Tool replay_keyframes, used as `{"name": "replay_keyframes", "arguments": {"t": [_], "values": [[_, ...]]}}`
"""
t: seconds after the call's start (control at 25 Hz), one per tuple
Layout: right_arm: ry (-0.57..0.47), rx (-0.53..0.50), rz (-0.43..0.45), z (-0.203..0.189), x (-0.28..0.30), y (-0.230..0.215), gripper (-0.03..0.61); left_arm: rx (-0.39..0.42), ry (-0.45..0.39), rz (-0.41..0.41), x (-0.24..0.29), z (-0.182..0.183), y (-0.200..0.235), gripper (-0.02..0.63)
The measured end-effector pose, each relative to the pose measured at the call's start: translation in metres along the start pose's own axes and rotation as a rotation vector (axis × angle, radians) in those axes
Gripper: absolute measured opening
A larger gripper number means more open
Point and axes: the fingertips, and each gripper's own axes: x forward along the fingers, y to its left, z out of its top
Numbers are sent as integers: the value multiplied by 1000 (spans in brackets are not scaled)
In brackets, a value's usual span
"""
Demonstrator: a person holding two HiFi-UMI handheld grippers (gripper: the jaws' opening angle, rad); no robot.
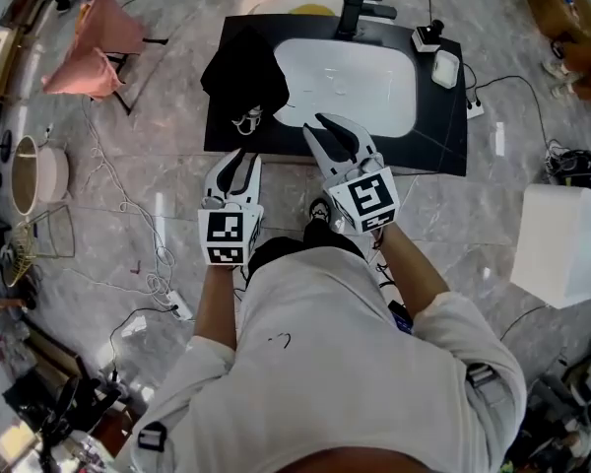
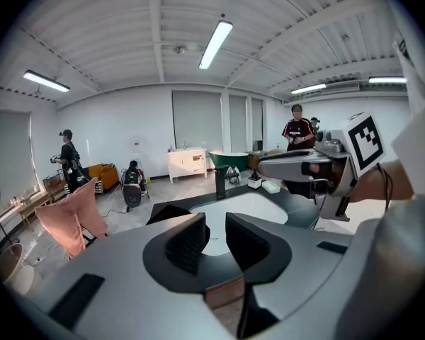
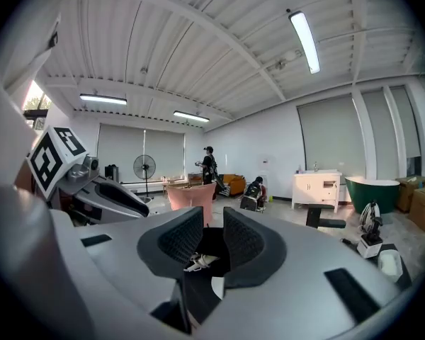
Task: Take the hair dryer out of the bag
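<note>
In the head view, a black bag (image 1: 242,75) lies on the left end of a dark counter (image 1: 443,131), right beside the white sink (image 1: 360,87). A small white bit (image 1: 246,121) pokes out at the bag's near edge, and I cannot tell what it is. No hair dryer shows, so it is likely inside the bag. The left gripper (image 1: 242,163) and right gripper (image 1: 320,128) are both near the bag but not touching it. In the left gripper view, the jaws are a little way apart with nothing between them, and the bag (image 2: 163,212) sits past them. In the right gripper view, the jaws have a small gap and hold nothing, and the bag (image 3: 214,250) is straight ahead. So the job has not really started: reaching in, grabbing and lifting out are all left to do.
</note>
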Motion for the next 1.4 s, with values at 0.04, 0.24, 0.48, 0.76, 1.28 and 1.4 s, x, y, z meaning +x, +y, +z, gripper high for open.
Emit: {"name": "replay_keyframes", "arguments": {"t": [0.04, 0.24, 0.48, 0.76, 1.28, 1.4], "values": [[15, 7, 10, -5, 7, -6, 89, 11, 23, 0, 10, -3, 3, 101], [100, 36, 67, -41, 36, -9, 88, 112, 142, 24, 41, -23, 25, 101], [181, 51, 81, -67, 62, -5, 88, 212, 263, 13, 83, -57, 47, 112], [268, 104, 80, -96, 95, -4, 89, 359, 400, -65, 134, -90, 73, 161], [389, 180, 9, -130, 150, 3, 91, 445, 433, -183, 190, -110, 117, 52], [408, 201, -12, -136, 161, 5, 92, 304, 402, -240, 199, -96, 128, 43]]}}
